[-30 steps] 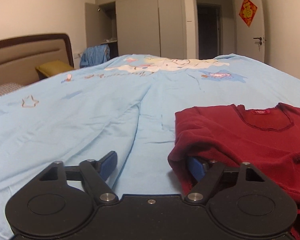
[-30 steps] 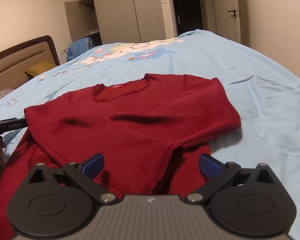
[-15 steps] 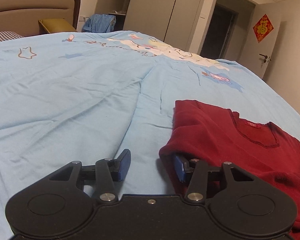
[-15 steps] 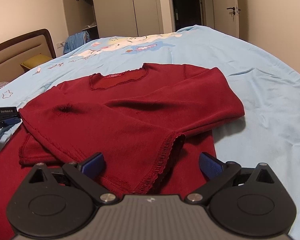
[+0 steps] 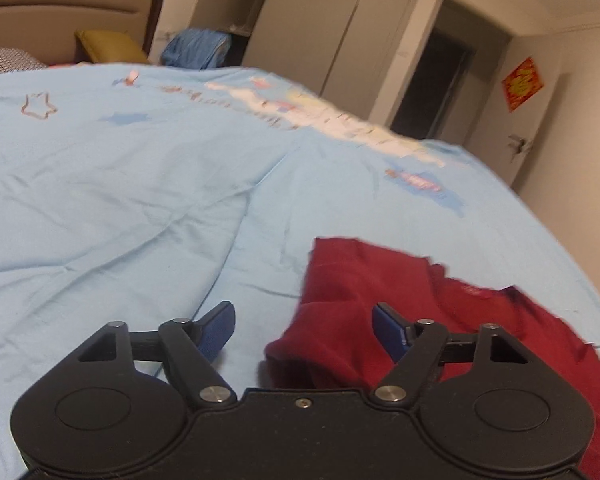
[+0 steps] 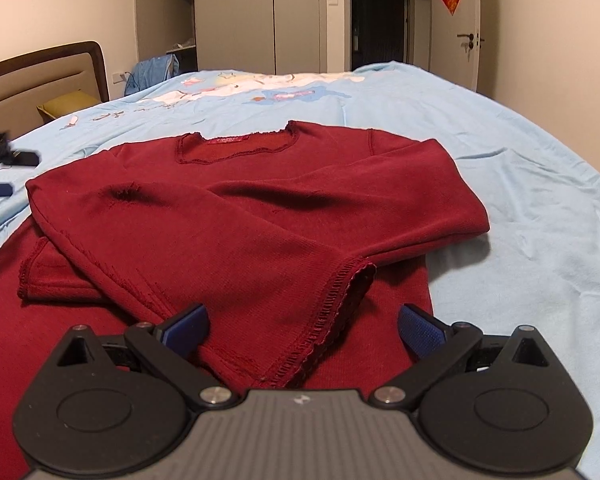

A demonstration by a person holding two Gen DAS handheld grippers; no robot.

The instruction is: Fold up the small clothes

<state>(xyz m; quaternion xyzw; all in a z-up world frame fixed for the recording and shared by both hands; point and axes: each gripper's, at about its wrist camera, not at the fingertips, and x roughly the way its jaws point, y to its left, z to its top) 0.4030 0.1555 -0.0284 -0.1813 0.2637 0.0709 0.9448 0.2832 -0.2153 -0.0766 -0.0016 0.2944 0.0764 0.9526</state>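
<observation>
Both sleeves of the red top [image 6: 260, 216] lie crossed over its chest mid-frame on the bed [image 6: 520, 184]; the body remains unfolded. Left claw [image 5: 302, 326] and right claw [image 6: 302, 328] gape wide, gripping nothing.

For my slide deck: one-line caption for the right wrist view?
Open right claw over a red top, sleeves folded across, on a blue bed.

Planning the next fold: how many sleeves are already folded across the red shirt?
2. The right sleeve lies on top, cuff near the right gripper; the left sleeve lies under it. Nothing seems hidden.
</observation>
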